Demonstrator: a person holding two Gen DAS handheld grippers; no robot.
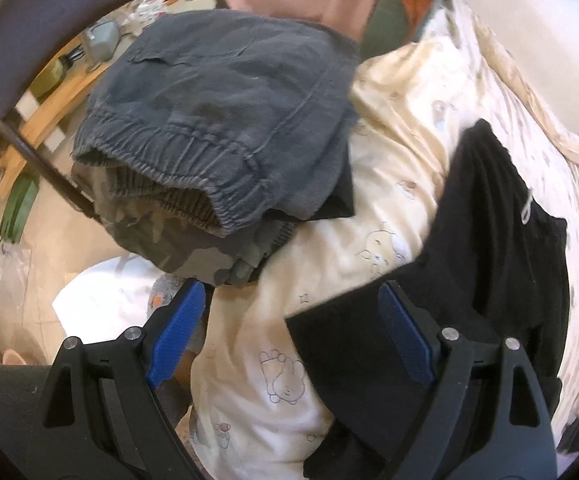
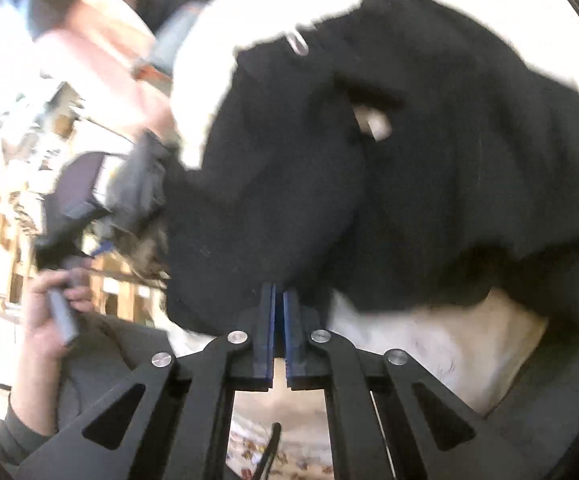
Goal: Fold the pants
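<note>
Right gripper (image 2: 279,300): jaws clenched, blue pads nearly touching, with the near edge of the black pants (image 2: 369,184) pinched at their tips. From that pinch the black cloth bulges up and away in the right wrist view, bunched and blurred; a white drawstring loop (image 2: 298,43) shows at its far upper edge, so the waist end seems to lie away from this gripper. Left gripper (image 1: 293,328): jaws released and spread wide, nothing between the pads; its right finger (image 1: 405,340) sits over a flat corner of the black pants (image 1: 489,248), contact not clear. In the left wrist view the pants lie on a cream bedsheet with small cartoon prints (image 1: 389,184), long axis running from lower left to upper right, the drawstring loop (image 1: 526,210) on the right edge. Beyond the left finger, on the same sheet, is a stack of folded clothes: grey pants with an elastic waistband (image 1: 217,120) on top, a camouflage garment (image 1: 177,248) beneath. A chair frame (image 1: 29,92) stands past the stack. The person's left hand (image 2: 49,308) shows gripping a grey handle at the left of the right wrist view.
</note>
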